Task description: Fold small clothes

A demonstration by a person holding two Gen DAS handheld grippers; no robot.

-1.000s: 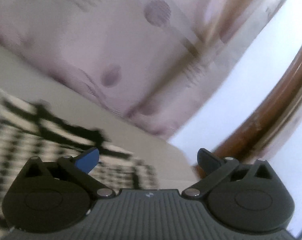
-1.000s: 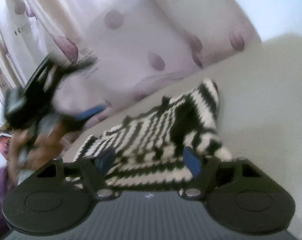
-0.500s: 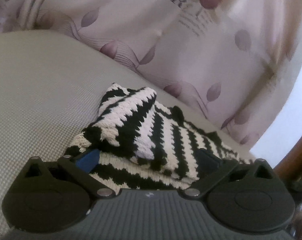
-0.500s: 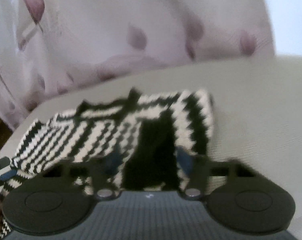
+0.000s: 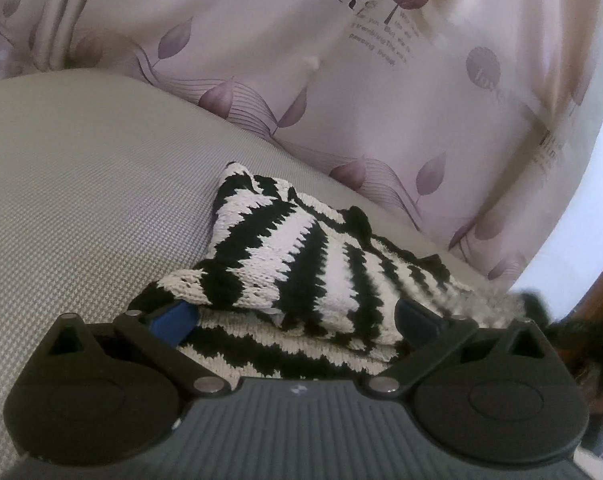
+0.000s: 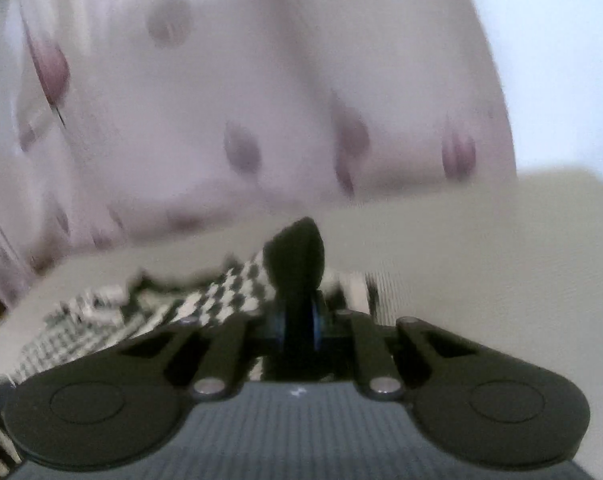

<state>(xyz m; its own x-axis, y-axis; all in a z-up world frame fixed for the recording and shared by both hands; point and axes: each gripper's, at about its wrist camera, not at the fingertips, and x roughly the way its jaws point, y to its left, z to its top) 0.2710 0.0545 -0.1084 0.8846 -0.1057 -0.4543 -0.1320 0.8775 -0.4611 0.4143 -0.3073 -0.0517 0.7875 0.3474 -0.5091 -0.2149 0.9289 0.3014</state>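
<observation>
Both tongs sit at the striped knit garment, but differently: the right gripper, at lower centre of its blurred frame, is clenched on a dark fold of the knit that pokes up just above its tips, while the left gripper is spread wide with the doubled-over cloth lying between its fingers, not yet pinched. From the left, the garment runs from frame centre toward the right edge across the grey woven surface, below the leaf-print curtain.
</observation>
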